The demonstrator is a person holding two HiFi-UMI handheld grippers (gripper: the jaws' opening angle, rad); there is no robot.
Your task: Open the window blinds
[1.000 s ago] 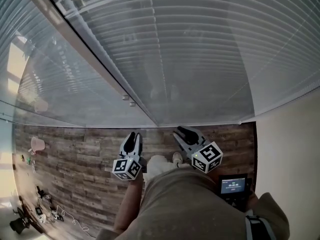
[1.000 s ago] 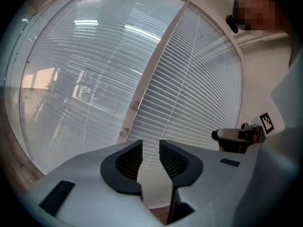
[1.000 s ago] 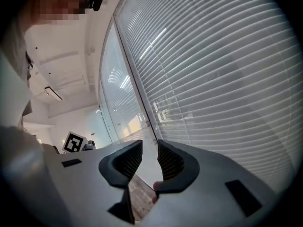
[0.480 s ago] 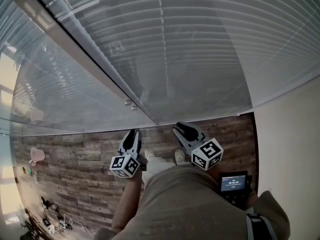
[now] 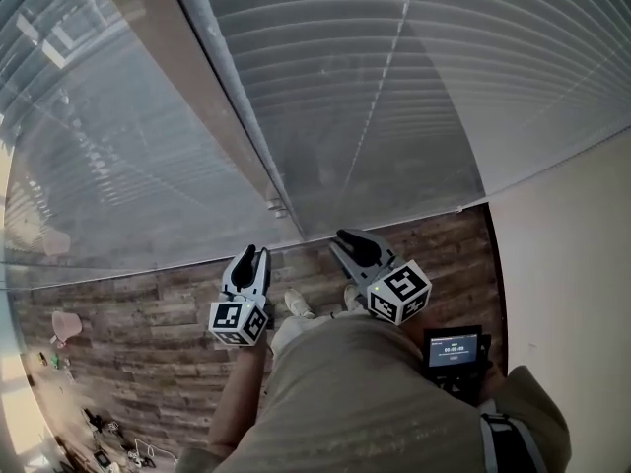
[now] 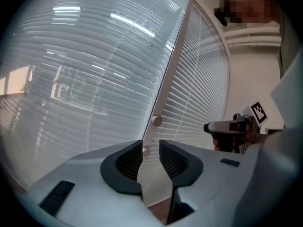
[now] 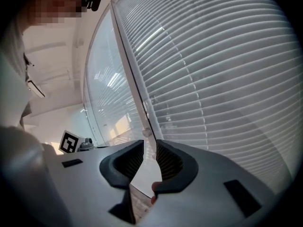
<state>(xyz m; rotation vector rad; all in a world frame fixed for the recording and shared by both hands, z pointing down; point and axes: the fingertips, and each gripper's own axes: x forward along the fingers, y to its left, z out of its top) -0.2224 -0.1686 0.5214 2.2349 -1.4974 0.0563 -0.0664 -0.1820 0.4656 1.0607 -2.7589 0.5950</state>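
Blinds (image 5: 394,87) ahead; L hand-held gripper (image 5: 249,254), R hand-held gripper (image 5: 346,236) slightly open, empty.

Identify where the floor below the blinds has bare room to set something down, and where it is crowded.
Bare: the wood floor between the blinds and the left hand-held gripper, and the strip between the right hand-held gripper and the beige wall. Crowded: the lower left corner, with a pink object and scattered small items.
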